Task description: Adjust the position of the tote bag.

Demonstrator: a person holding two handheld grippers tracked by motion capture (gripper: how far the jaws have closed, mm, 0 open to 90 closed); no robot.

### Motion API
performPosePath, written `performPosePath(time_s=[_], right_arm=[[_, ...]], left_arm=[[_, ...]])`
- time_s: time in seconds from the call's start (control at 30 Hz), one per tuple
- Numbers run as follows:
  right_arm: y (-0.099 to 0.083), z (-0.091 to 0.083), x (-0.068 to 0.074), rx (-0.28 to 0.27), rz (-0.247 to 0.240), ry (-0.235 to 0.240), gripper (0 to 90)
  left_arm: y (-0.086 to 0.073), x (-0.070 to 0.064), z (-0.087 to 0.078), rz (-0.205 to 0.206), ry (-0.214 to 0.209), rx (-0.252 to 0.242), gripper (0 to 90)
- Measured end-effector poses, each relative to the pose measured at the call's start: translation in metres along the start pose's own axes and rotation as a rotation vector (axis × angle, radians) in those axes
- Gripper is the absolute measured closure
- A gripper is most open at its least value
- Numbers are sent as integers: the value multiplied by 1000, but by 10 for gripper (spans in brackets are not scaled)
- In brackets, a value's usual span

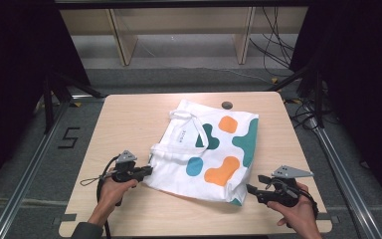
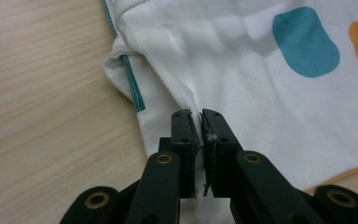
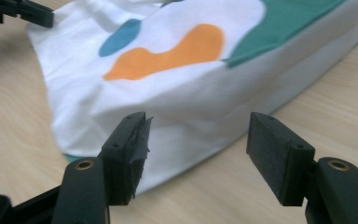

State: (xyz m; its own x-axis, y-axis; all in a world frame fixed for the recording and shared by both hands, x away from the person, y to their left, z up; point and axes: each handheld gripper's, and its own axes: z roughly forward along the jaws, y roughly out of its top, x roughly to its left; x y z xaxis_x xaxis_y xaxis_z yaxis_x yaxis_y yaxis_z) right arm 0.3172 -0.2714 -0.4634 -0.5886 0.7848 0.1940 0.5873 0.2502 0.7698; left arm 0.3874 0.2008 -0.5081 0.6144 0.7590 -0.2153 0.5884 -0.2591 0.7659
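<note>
The left gripper has its jaws pinched, apparently on a fold of the white shirt lying at the frame's centre on the surface. The right gripper gapes wide beside the shirt's lower-right corner.

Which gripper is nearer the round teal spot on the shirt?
Left. The left gripper pinches the shirt edge just beside the teal spot; the right gripper waits open off the shirt's near right corner.
</note>
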Motion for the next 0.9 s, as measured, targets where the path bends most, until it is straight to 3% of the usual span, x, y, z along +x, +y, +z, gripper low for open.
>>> performPosePath(time_s=[0.03, 0.07, 0.1, 0.13, 0.17, 0.2, 0.23, 0.27, 0.33, 0.37, 0.4, 0.43, 0.5, 0.53, 0.57, 0.6, 0.63, 0.7, 0.73, 0.8, 0.9], right_arm=[[1, -1, 4, 12, 6, 9, 389], [0, 0, 10, 29, 25, 13, 389], [1, 1, 11, 27, -4, 30, 390], [0, 1, 17, 42, 34, 46, 390], [-1, 3, 19, 43, 38, 43, 390], [-1, 4, 19, 36, 0, 62, 390], [-2, 4, 25, 41, 27, 53, 388], [-2, 4, 26, 45, -7, 60, 387], [-4, 6, 32, 69, -21, 75, 387], [-5, 7, 39, 88, 4, 73, 386], [-6, 8, 41, 111, -3, 75, 385], [-7, 10, 43, 125, -31, 66, 382], [-10, 14, 48, 149, -72, 30, 382], [-11, 16, 49, 155, -82, 35, 377], [-13, 19, 50, 132, -95, 15, 382], [-13, 19, 51, 157, -89, 2, 404], [-13, 18, 49, 176, -140, -15, 416], [-14, 18, 49, 191, -171, -37, 446], [-15, 18, 49, 194, -188, -46, 479], [-16, 19, 45, 203, -210, -57, 575], [-14, 17, 40, 194, -258, -76, 715]], left_arm=[[-1, -1, -4, 37, -3, 34, 832], [-2, -4, -3, 24, -3, 12, 830], [-4, -7, -4, 26, -1, 13, 830], [-5, -8, -6, 37, -5, 20, 829], [-7, -11, -6, 35, -6, 17, 829], [-8, -13, -8, 48, -4, 23, 829], [-9, -16, -8, 40, -5, 12, 829], [-10, -18, -9, 37, -17, 17, 829], [-14, -21, -11, 51, -25, 26, 829], [-15, -25, -10, 33, -28, 12, 829], [-16, -25, -12, 59, -31, 26, 828], [-18, -29, -11, 43, -36, 6, 827], [-20, -34, -13, 51, -36, 18, 824], [-21, -35, -14, 83, -36, 35, 824], [-23, -39, -13, 66, -35, 19, 825], [-23, -41, -14, 77, -45, 38, 825], [-24, -43, -14, 81, -49, 35, 825], [-25, -45, -14, 92, -56, 35, 825], [-26, -48, -14, 75, -62, 35, 824], [-28, -54, -14, 71, -75, 31, 822], [-31, -68, -11, 106, -106, 46, 819]])
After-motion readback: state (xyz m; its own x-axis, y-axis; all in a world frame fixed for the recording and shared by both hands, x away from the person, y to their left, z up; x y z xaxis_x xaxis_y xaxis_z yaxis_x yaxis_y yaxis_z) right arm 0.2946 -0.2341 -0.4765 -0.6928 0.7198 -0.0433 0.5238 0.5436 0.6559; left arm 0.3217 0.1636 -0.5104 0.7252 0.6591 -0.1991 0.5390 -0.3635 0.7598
